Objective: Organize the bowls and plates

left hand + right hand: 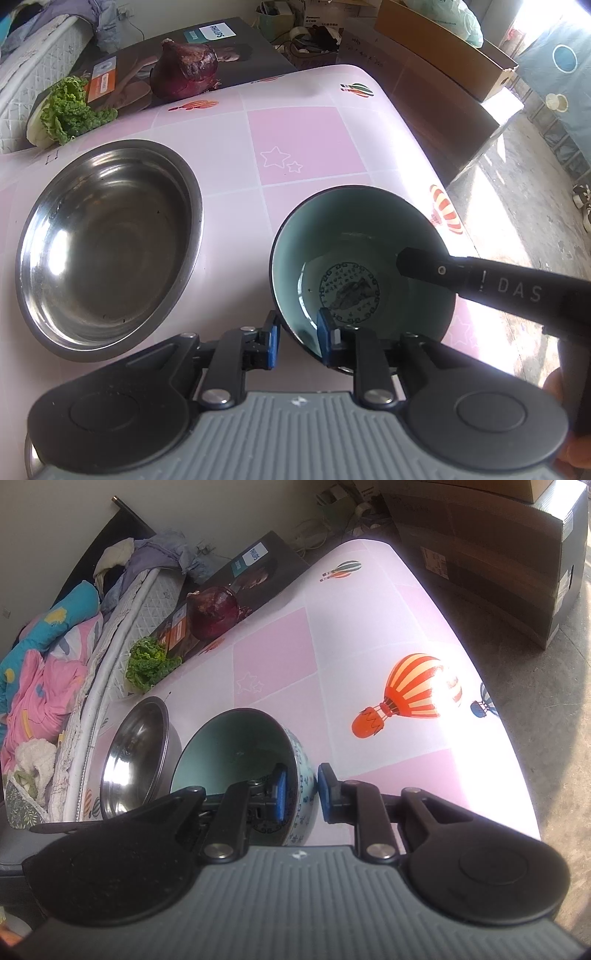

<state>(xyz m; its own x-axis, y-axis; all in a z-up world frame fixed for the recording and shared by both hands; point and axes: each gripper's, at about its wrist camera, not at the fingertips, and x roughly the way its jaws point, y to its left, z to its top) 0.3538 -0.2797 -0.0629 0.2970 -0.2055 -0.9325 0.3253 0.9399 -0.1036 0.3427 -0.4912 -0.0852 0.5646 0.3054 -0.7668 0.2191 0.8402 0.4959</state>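
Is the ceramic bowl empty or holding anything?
Empty. Left wrist view shows the ceramic bowl with its printed base bare; only the pads of the left tool and right tool straddle its rim.

Metal bowl (pixel 107 247) left on the table (pixel 303 147), ceramic bowl (pixel 364 258) just right of it; onion (pixel 184 70) and lettuce (pixel 70 110) far left behind.

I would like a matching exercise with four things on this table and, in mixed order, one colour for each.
Things:
1. steel bowl
2. ceramic bowl
3. onion
4. lettuce

Colours:
a. green
b. pale teal inside
c. dark purple
d. shiny grey

Pairs: 1-d, 2-b, 3-c, 4-a
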